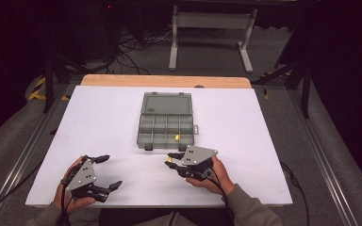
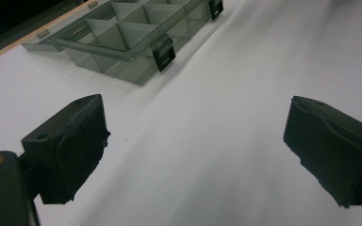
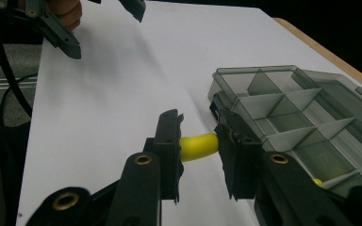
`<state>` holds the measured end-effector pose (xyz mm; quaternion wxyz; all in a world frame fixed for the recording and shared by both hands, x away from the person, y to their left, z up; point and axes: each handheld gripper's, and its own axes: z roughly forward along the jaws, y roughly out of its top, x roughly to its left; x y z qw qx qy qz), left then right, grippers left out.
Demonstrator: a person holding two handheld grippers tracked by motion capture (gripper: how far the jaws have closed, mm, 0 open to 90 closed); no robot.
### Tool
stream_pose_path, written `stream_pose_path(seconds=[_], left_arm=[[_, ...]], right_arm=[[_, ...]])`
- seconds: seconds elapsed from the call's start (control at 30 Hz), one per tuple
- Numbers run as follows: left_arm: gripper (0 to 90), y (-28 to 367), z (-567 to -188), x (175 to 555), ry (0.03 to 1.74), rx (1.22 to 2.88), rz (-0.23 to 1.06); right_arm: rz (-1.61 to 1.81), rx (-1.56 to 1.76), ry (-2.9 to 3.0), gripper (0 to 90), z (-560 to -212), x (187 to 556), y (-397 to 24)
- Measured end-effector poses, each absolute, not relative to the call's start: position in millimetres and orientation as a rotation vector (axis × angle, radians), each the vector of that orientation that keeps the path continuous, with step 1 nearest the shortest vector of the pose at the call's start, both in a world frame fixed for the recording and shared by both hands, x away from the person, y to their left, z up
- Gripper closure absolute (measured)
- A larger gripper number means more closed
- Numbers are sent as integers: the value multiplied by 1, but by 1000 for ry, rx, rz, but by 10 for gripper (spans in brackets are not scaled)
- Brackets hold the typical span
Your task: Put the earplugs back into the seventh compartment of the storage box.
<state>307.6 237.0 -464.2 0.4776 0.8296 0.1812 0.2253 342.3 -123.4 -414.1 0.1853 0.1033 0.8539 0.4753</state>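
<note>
Right hand-held gripper (image 3: pixel 199 149) level, clamped on yellow piece (image 3: pixel 198 146) near organizer box (image 1: pixel 166 121), left hand-held gripper (image 2: pixel 195 150) jaws apart, resting low

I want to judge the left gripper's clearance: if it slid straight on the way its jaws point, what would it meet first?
Probably the organizer box. The left gripper stands open with bare white table ahead; the box's near corner with its black latch lies up-left of that line, so depending on depth it might just pass it.

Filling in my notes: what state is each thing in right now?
Compartment box: lid open, lying flat behind it.
Yellow piece: clamped between the jaws, beside the box.
Right hand-held gripper: shut on the yellow piece.
Left hand-held gripper: open, nothing between its jaws.
</note>
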Motion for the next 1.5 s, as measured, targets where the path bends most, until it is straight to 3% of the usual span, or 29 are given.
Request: stream_pose_path(seconds=[0.63, 1.5], left_arm=[[76, 236, -464, 308, 446, 2024, 549], [76, 236, -466, 309, 448, 2028, 542]], right_arm=[[1326, 324, 2375, 707, -410, 351, -130], [1287, 522, 2353, 697, -422, 410, -133]])
